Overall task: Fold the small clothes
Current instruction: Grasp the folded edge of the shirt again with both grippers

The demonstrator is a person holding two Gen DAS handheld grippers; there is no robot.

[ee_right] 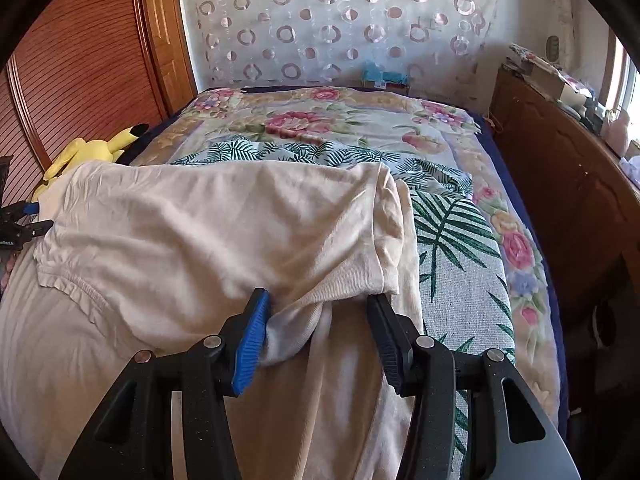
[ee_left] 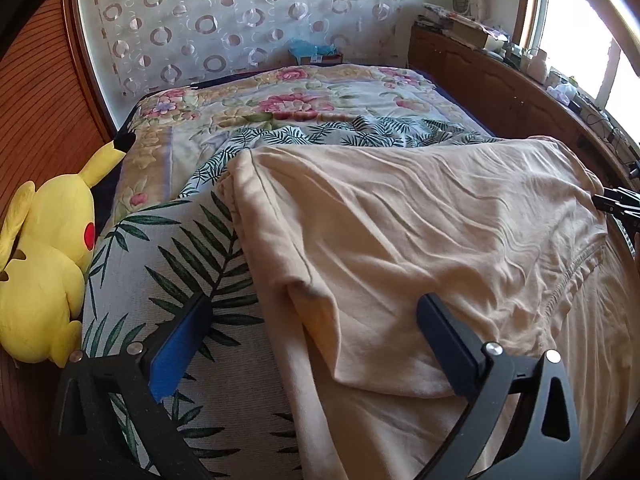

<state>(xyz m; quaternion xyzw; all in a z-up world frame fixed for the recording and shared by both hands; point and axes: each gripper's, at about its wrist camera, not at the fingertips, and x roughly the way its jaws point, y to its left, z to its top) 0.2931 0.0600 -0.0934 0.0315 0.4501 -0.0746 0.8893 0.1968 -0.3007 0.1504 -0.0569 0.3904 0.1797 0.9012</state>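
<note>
- Left gripper (ee_left: 316,332): its jaws stand wide apart and grip nothing. The folded corner of the beige garment (ee_left: 420,232) lies between them, nearer the right-hand finger; whether that finger touches the cloth is hard to tell.
- Right gripper (ee_right: 320,334): its jaws are partly spread, with a bunched fold of the garment (ee_right: 224,232) sitting in the gap against the blue pad (ee_right: 250,344). The other finger seems just clear of it, so a firm hold cannot be confirmed.
- The garment's near end runs out of both frames below the claws.
- Ahead of each claw the garment spreads across the palm-leaf sheet (ee_left: 172,280), with the floral quilt (ee_right: 304,120) beyond.
- Only the left view shows the whole yellow plush toy (ee_left: 48,272), left of its claw; the right view catches just its ears.
- Far off, a circle-patterned curtain (ee_right: 320,20).
</note>
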